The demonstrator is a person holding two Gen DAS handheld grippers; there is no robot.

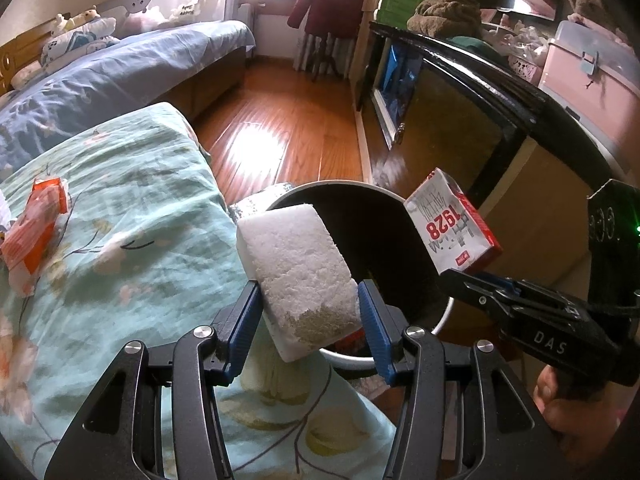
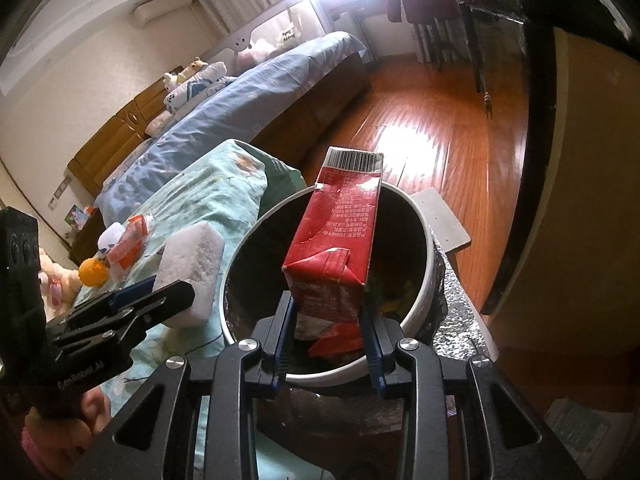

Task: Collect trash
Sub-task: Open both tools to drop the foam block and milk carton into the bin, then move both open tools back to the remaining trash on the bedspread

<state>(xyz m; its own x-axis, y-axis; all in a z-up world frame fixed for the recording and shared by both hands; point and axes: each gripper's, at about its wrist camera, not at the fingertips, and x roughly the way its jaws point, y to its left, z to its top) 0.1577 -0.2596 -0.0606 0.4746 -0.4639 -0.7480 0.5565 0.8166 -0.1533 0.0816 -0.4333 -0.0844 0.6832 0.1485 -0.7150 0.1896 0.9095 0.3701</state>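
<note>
My left gripper [image 1: 308,300] is shut on a white foam block [image 1: 298,264], held at the left rim of the white trash bin [image 1: 442,322]. The block also shows in the right wrist view [image 2: 192,268]. My right gripper [image 2: 328,312] is shut on a red and white carton [image 2: 338,236] and holds it over the bin's [image 2: 424,280] dark opening, where some trash lies. In the left wrist view the carton [image 1: 452,226] hangs over the bin's right side. An orange wrapper [image 1: 34,228] lies on the teal floral bedding [image 1: 132,240].
An orange ball [image 2: 94,272] and small white items lie near the wrapper [image 2: 128,246] on the bedding. A black-framed cabinet [image 1: 460,92] stands to the right. A blue-covered bed [image 1: 112,76] is beyond, with wooden floor [image 1: 280,120] between. Silver foil matting [image 2: 460,320] lies under the bin.
</note>
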